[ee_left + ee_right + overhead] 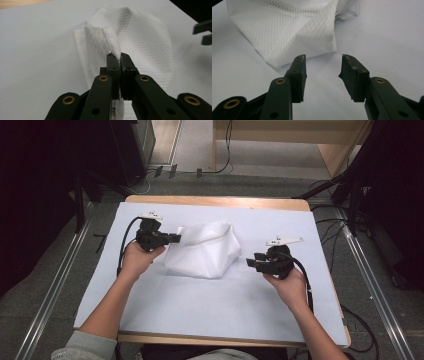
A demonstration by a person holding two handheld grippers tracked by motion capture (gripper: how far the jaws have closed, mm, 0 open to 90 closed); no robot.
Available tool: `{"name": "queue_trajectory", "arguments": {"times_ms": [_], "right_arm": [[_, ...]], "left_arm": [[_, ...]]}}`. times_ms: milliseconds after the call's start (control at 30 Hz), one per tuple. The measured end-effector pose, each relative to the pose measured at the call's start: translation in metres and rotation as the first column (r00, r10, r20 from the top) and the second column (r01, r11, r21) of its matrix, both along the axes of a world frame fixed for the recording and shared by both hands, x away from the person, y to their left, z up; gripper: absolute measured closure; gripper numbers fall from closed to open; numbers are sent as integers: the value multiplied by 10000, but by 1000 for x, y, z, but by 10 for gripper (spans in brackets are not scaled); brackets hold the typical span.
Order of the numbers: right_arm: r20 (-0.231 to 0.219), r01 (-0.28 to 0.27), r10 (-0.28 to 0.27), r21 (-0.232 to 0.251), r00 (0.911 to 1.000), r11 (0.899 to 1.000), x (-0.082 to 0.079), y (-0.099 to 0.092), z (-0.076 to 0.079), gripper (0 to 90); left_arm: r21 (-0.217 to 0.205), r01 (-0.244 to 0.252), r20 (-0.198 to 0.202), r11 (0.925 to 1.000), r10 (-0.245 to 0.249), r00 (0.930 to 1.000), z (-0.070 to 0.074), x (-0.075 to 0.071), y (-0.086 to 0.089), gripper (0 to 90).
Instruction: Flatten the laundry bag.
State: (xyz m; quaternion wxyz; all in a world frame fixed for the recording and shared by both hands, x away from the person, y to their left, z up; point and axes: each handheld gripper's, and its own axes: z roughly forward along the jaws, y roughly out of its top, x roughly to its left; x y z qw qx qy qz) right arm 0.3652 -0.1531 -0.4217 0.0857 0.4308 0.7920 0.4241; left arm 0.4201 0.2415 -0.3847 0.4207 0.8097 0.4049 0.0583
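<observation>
The white mesh bag (202, 251) sits in the middle of the tabletop (200, 305), far from every edge. The left hand-held gripper (176, 238) pinches the bag's left corner tight. The right hand-held gripper (250, 263) is near the bag's right edge, jaws apart and holding nothing. Bare tabletop lies all around.

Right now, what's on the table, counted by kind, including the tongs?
White mesh bag: 1, pinched at one edge by the left tongs
Black tongs: 2, the left shut on the bag, the right tongs open beside it with nothing between them
White table cover: 1
Total: 4
</observation>
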Motion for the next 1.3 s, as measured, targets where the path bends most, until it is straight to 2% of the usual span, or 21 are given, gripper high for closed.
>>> {"name": "queue_trajectory", "arguments": {"times_ms": [100,233,367,467,567,633,700,733,767,800,867,1067,1100,1200,1300], "right_arm": [[-44,68,-68,15,10000,10000,1,-1,0,597],[-47,151,-151,82,9999,9999,1,-2,1,605],[-21,211,-210,229,9998,9995,3,-1,2,608],[-19,242,-242,230,9997,9994,3,0,2,611],[-17,244,-243,265,9997,9994,3,3,4,612],[12,218,-218,315,9998,9993,5,5,5,614],[32,212,-214,401,9998,9990,8,10,7,616],[32,212,-214,401,9998,9990,8,10,7,616],[80,145,-149,409,9999,9991,11,16,9,618],[98,127,-132,442,9999,9989,12,19,10,618],[140,41,-49,529,9999,9986,15,26,12,619],[166,-293,284,551,9995,9981,22,49,14,619],[179,-344,334,556,9993,9979,23,52,15,619],[194,-441,431,558,9989,9975,24,58,15,618],[77,-540,537,597,9985,9968,27,67,13,618]], "left_arm": [[75,485,15,9988,-485,9988,-4,-14,-17,892],[198,816,11,9965,-817,9967,-7,-23,-27,891],[380,1356,-213,9900,-1349,9906,-19,-36,-40,889],[515,1523,-255,9870,-1512,9882,-23,-41,-45,889],[584,1885,-341,9803,-1868,9818,-28,-48,-50,887],[661,2011,-458,9773,-1984,9791,-36,-52,-51,881],[813,2110,-787,9741,-2048,9756,-46,-51,-51,865],[813,2110,-787,9741,-2048,9756,-46,-51,-51,854],[826,2178,-1059,9725,-2087,9722,-53,-50,-52,848],[897,2274,-1183,9697,-2163,9691,-56,-48,-52,831],[815,2295,-1285,9699,-2181,9674,-57,-48,-52,777],[666,2397,-901,9686,-2334,9682,-46,-52,-47,637],[479,2360,-792,9706,-2319,9695,-40,-54,-44,621],[443,2286,-597,9725,-2259,9723,-33,-55,-38,610],[425,1955,-488,9798,-1934,9799,-28,-52,-30,604]]}}
